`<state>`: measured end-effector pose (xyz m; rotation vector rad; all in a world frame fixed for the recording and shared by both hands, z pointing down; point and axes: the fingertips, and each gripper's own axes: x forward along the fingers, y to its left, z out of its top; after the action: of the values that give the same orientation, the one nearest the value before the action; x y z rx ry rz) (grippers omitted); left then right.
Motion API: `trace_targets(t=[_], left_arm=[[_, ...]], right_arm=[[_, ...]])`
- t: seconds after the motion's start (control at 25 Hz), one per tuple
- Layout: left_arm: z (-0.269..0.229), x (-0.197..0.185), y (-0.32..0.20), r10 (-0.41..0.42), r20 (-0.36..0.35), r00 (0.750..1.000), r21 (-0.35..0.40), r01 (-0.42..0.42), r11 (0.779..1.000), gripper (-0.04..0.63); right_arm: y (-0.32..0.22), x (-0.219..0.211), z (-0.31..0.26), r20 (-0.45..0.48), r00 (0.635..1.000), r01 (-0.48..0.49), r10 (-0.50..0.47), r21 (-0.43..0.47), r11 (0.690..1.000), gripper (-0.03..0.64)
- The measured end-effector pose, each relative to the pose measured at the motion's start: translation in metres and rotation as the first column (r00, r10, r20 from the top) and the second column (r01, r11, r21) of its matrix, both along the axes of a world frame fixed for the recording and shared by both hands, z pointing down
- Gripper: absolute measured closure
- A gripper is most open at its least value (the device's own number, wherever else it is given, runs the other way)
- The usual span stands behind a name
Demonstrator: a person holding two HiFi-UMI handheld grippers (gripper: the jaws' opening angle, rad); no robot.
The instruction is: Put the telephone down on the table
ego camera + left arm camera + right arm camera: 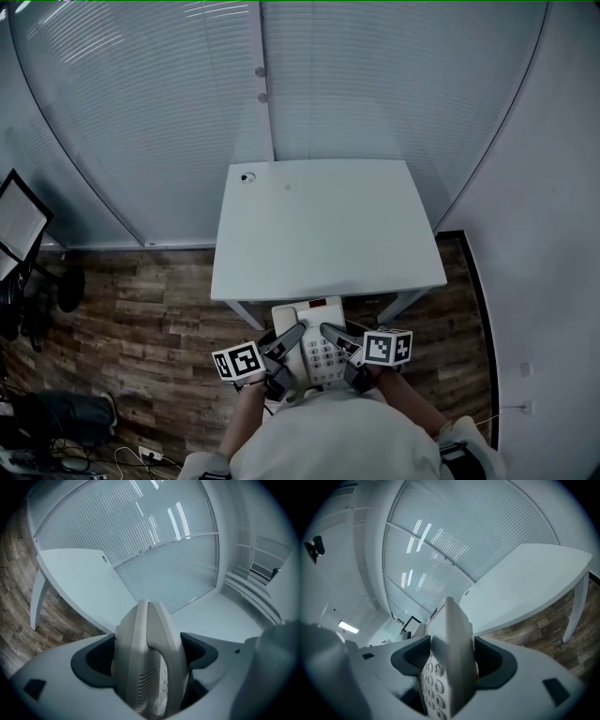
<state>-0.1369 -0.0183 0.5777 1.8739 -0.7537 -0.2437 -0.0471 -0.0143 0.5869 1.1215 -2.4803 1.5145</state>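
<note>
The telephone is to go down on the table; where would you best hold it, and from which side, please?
By its two long side edges, one gripper coming in from each side, as now: the left gripper is shut on the left edge and the right gripper on the thin edge beside the keypad. The telephone is wide and flat, so this probably keeps it level on the way to the table.

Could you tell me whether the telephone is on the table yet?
Not on it: the left gripper and right gripper clamp the telephone short of the table.
</note>
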Motion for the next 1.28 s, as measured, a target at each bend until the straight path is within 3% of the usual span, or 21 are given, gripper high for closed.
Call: trace_targets(t=[0.44, 1.28], left_arm=[[-0.001, 0.013, -0.066, -0.018, -0.001, 1.0, 0.005, 0.018, 1.0, 0.176], [-0.002, 0.043, -0.199, -0.056, 0.014, 0.998, -0.022, 0.056, 0.998, 0.176]], right_arm=[[-0.069, 0.013, 0.0, -0.013, 1.0, 0.018, -0.018, 0.025, 1.0, 0.321], [-0.203, 0.043, -0.001, 0.007, 0.999, 0.046, -0.046, -0.008, 0.999, 0.321]])
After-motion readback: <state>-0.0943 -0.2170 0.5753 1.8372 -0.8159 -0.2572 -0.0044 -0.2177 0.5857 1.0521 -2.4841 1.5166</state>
